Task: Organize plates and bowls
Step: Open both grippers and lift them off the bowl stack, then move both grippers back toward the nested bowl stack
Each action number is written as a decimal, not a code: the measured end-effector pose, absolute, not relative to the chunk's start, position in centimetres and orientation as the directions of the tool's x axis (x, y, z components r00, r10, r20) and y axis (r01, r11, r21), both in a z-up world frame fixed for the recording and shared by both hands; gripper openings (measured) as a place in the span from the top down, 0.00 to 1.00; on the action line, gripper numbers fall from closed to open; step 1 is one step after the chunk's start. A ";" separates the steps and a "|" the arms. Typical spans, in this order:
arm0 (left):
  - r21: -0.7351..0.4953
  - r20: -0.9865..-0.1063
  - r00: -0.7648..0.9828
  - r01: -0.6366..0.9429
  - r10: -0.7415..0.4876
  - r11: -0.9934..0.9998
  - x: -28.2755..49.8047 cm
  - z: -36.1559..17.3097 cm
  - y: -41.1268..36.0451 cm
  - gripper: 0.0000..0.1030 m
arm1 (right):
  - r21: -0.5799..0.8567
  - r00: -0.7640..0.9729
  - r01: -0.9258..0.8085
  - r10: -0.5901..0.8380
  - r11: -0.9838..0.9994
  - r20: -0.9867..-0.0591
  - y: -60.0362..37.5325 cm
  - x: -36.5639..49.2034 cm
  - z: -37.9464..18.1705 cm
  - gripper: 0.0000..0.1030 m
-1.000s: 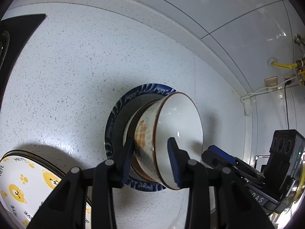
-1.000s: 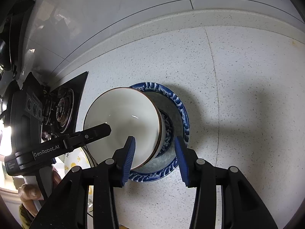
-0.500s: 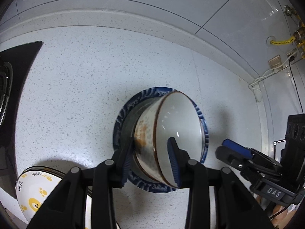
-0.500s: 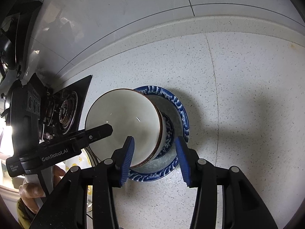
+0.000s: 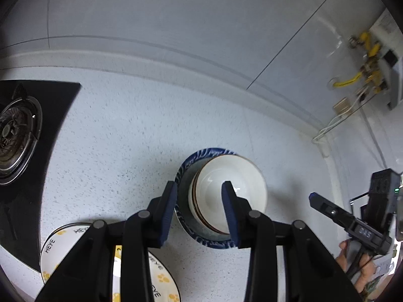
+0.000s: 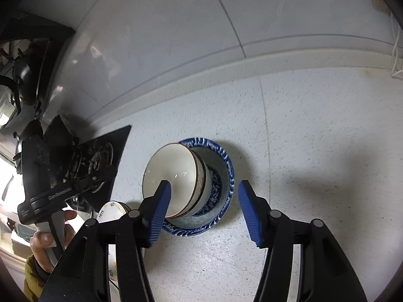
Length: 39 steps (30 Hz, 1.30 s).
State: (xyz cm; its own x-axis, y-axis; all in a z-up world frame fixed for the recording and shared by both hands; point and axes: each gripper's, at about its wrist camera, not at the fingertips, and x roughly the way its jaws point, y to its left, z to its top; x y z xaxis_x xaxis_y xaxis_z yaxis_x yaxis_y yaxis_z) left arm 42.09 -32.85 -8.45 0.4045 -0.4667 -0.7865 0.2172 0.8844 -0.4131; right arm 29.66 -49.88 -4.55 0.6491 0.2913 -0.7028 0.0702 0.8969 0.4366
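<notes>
— Where's your left tool (image 5: 199,207)?

— Pulled back above the counter (image 5: 126,130), fingers apart. A second ago it clamped the white bowl (image 5: 228,196); now that rests tilted in the blue bowl (image 6: 221,173).

— Your right tool (image 6: 202,207)?

— Wide apart, holding nothing.

The left black two-finger gripper (image 5: 199,209) is reaching forward and down, its blue-padded fingers (image 5: 168,211) standing parted with a clear gap between them, gripping nothing. The right black two-finger gripper (image 6: 202,207) is doing the same from the opposite side, its ribbed blue fingers (image 6: 249,214) spread wider apart. In the right wrist view the person's left hand (image 6: 46,241) is wrapping around its gripper's handle; in the left wrist view the right hand (image 5: 357,264) is clutching its own handle at the frame's edge.
</notes>
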 end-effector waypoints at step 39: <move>-0.395 -0.747 0.408 0.361 -0.524 0.844 38.4 -6.9 -20.8 0.53 | 0.471 0.747 0.021 0.299 0.882 -0.593 -50.2 24.1 -6.1 0.18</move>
